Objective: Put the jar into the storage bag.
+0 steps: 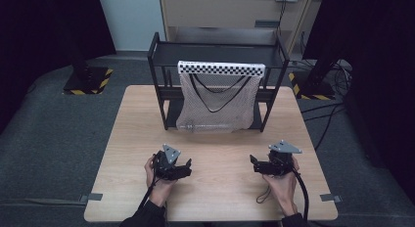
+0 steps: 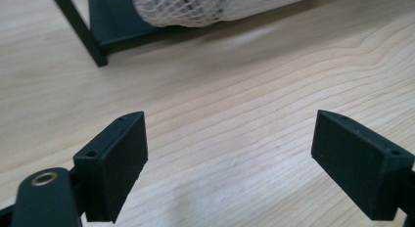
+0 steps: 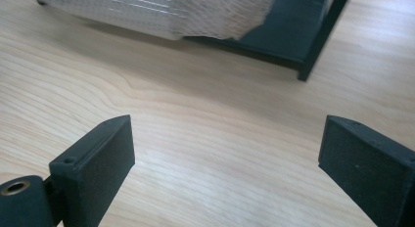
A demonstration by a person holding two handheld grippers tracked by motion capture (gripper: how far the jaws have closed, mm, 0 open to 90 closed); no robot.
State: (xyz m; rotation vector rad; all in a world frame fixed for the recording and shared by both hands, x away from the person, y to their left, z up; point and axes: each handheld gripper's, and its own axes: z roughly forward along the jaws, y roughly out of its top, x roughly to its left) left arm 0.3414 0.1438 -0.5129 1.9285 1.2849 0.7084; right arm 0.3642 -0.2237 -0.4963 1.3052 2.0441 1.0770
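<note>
Left tool (image 1: 187,168), seen in the high view, sits at about 7 o'clock on the pale wooden bench (image 1: 220,197), held in the person's left hand (image 1: 155,180), jaws spread and empty. Right tool (image 1: 254,164) sits at about 5 o'clock in the person's right hand (image 1: 286,180), likewise released, with a black cable (image 1: 302,192) trailing toward the near edge. At 12 o'clock stands a black metal two-tier rack (image 1: 159,80). A white mesh bag with a black-and-white chequered top band (image 1: 215,107) hangs from the rack's front; its bottom rests on the bench, well apart from both tools.

Left gripper view: both black jaws rise wide apart with bare bench (image 2: 235,114) between them, nothing grasped. The mesh bag (image 2: 195,9) lies at 12 o'clock, beside a rack leg (image 2: 80,34) at 11 o'clock.

Right gripper view: the jaws stand equally wide over bare bench (image 3: 220,139), holding nothing. The mesh bag (image 3: 171,14) lies at 11 o'clock; the rack's base and leg (image 3: 318,41) stand at 1 o'clock.
</note>
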